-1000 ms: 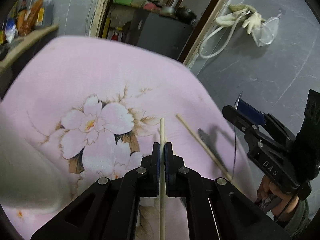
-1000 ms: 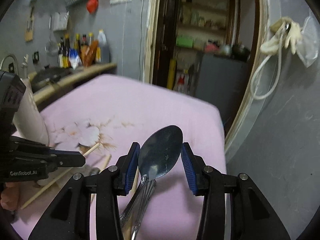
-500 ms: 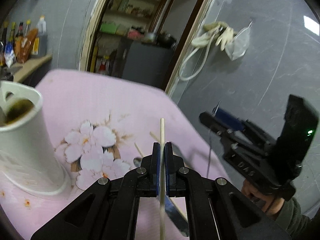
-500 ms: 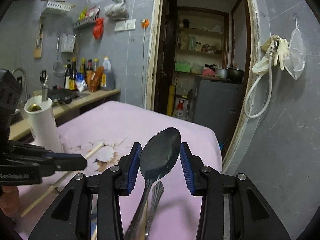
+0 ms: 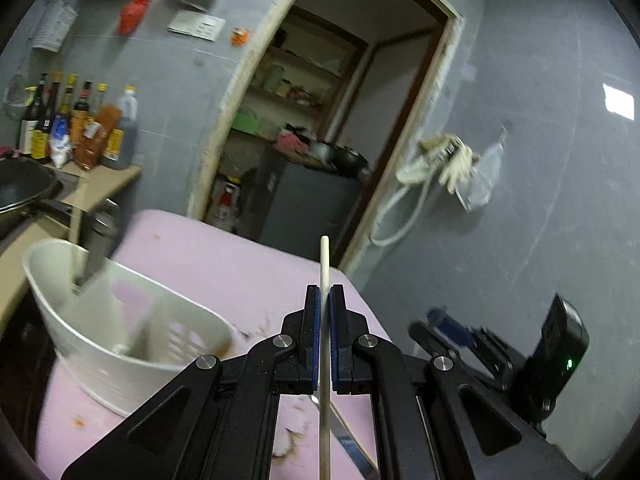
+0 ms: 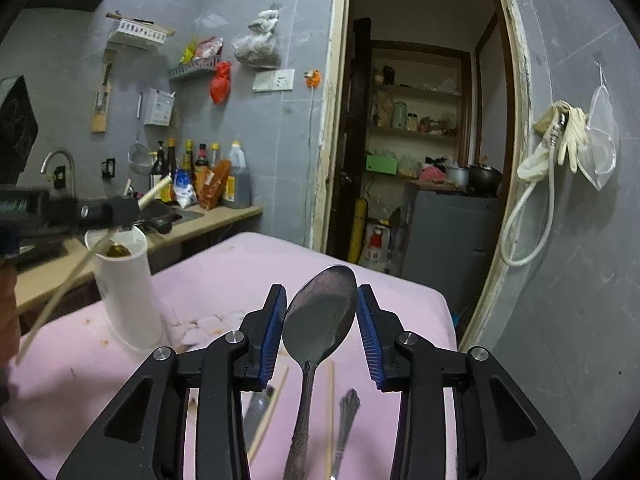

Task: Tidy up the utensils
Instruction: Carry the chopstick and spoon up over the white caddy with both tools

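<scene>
My left gripper point(image 5: 325, 334) is shut on a wooden chopstick point(image 5: 324, 264), held up in the air just right of the white utensil holder point(image 5: 132, 334). In the right wrist view the left gripper point(image 6: 120, 210) hovers over the holder point(image 6: 126, 296) with the chopstick point(image 6: 60, 298) slanting down across it. My right gripper point(image 6: 322, 330) is shut on a metal spoon point(image 6: 322, 314), bowl up, held above the pink tablecloth point(image 6: 224, 268). Two more chopsticks point(image 6: 268, 412), a knife point(image 6: 256, 406) and another metal handle point(image 6: 346, 416) lie on the cloth below.
The holder has an inner divider and holds a knife handle point(image 5: 94, 256). A counter with bottles point(image 6: 200, 176) and a sink is at the left. A doorway with a grey cabinet point(image 6: 448, 236) is behind the table. The right gripper shows at the lower right of the left wrist view point(image 5: 500, 354).
Both grippers have risen from the cloth. My left gripper has carried the chopstick up and left, close over the holder. My right gripper has lifted the spoon higher.
</scene>
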`<state>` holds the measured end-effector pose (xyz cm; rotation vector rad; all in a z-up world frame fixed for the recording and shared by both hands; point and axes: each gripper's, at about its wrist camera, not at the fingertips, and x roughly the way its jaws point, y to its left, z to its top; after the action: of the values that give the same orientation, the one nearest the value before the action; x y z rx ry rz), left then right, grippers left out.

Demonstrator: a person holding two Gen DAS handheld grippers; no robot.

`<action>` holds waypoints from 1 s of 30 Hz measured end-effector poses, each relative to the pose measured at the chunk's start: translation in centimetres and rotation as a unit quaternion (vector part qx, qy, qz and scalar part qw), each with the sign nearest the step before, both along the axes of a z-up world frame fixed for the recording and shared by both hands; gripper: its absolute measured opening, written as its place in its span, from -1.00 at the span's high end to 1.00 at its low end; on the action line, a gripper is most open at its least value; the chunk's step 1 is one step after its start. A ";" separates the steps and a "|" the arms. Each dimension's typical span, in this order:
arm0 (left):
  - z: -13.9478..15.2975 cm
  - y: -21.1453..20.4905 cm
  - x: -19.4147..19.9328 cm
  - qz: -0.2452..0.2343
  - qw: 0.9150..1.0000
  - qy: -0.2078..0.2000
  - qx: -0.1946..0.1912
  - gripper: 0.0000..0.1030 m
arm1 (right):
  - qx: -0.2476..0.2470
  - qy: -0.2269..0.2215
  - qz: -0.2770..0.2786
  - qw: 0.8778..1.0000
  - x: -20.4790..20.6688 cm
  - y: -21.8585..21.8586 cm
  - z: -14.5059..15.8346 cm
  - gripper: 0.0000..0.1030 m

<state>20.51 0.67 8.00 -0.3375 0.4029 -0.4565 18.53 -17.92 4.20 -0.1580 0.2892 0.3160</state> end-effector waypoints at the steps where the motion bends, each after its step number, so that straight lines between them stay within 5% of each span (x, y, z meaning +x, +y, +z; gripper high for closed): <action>1: 0.2 0.7 0.0 0.006 1.000 0.000 -0.005 0.96 | 0.000 0.000 0.002 1.000 0.0 0.1 0.0 0.37; 16: 3.3 10.8 0.6 0.102 0.993 -0.033 -0.051 0.96 | 0.032 -0.007 0.061 0.998 0.9 2.9 3.3 0.39; 30: 3.8 19.7 5.5 0.236 0.964 -0.084 -0.087 0.96 | 0.104 -0.080 0.186 0.974 2.1 11.2 13.0 0.39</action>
<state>25.98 20.34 11.77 -0.5445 0.1077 -0.0503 20.65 -6.68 17.23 -0.0296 0.0639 0.6990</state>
